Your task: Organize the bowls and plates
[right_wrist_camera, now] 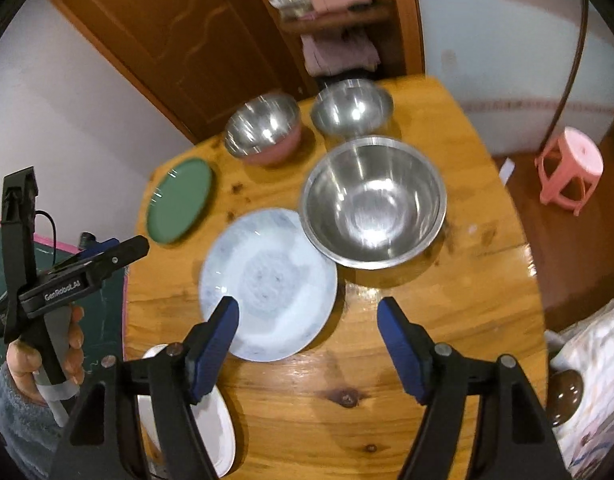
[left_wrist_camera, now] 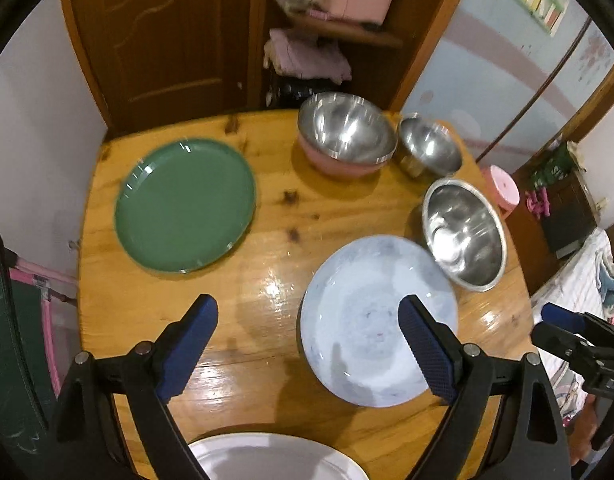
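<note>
I'm at the approach step: nothing is stacked on the round wooden counter [left_wrist_camera: 263, 216] yet. The flat green plate [left_wrist_camera: 185, 205] lies far left; the pale blue patterned plate [right_wrist_camera: 268, 283] lies near centre, just beside the large steel bowl [right_wrist_camera: 374, 201]. My left gripper [left_wrist_camera: 309, 350] and right gripper [right_wrist_camera: 309, 350] both hang wide and empty. I judge the next move needs a rim grip on the blue plate.

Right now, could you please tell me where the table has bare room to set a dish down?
The widest bare wood lies mid-table, between the green plate and the pale blue plate. Another patch is the near right edge. The far right is crowded: the pink-sided bowl, small steel bowl and large steel bowl.
</note>
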The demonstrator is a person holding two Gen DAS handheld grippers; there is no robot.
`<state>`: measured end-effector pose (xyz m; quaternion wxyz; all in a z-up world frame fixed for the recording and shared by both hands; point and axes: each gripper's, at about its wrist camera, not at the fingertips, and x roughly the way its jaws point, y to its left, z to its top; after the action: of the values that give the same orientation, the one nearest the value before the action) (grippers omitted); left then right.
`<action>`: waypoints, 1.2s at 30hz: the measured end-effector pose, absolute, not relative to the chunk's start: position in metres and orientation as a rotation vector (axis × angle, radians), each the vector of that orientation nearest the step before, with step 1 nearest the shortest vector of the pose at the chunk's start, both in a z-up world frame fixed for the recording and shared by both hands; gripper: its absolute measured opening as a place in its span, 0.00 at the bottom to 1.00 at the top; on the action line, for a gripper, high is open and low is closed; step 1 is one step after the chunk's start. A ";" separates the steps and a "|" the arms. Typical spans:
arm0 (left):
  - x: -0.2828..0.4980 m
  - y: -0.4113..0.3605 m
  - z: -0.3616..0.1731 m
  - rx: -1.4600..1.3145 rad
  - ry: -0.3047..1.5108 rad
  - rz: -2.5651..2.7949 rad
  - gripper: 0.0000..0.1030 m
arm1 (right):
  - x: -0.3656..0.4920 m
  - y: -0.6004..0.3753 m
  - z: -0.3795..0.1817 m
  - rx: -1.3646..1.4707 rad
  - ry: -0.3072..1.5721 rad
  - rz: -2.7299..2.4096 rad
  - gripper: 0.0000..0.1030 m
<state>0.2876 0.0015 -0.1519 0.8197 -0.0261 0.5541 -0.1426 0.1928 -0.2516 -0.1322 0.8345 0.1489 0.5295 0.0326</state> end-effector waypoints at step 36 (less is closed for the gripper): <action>0.323 -0.017 -0.264 -0.110 1.481 -0.397 0.07 | 0.252 -0.251 -0.247 0.454 1.371 0.111 0.06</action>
<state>0.3229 -0.0171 -0.2639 0.7189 -0.0498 0.6696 -0.1797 0.2516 -0.2509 -0.2472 0.7489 0.2078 0.6271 0.0508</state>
